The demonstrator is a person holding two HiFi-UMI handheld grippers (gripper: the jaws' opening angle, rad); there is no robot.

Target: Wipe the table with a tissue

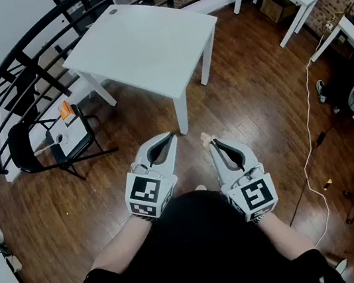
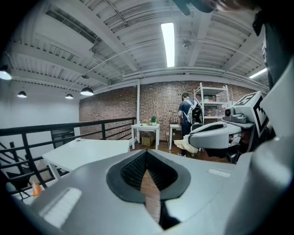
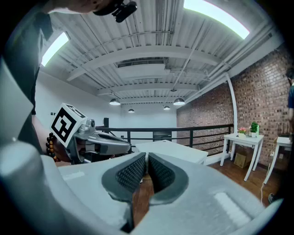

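1. Tissue: a small pale, crumpled wad pinched at the very tip of the right tool. It hangs above the wooden floor, off the bench and just short of its near corner.
2. The right tool's jaws are closed together on the tissue. In the left gripper view the wad bulges out past its tips.
3. The left tool has its jaws brought together at the tips with nothing between them. Only floor shows through the slit lower down.
4. Both tools are held side by side, close to the person's body, pointing toward the bench.
5. The bench is white and square, and its top is bare apart from a small dark mark near the far edge.
6. A black railing curves round behind the bench.
7. A black folding chair stands at its left, carrying a few small items.
8. A white cable trails across the floor on the right.
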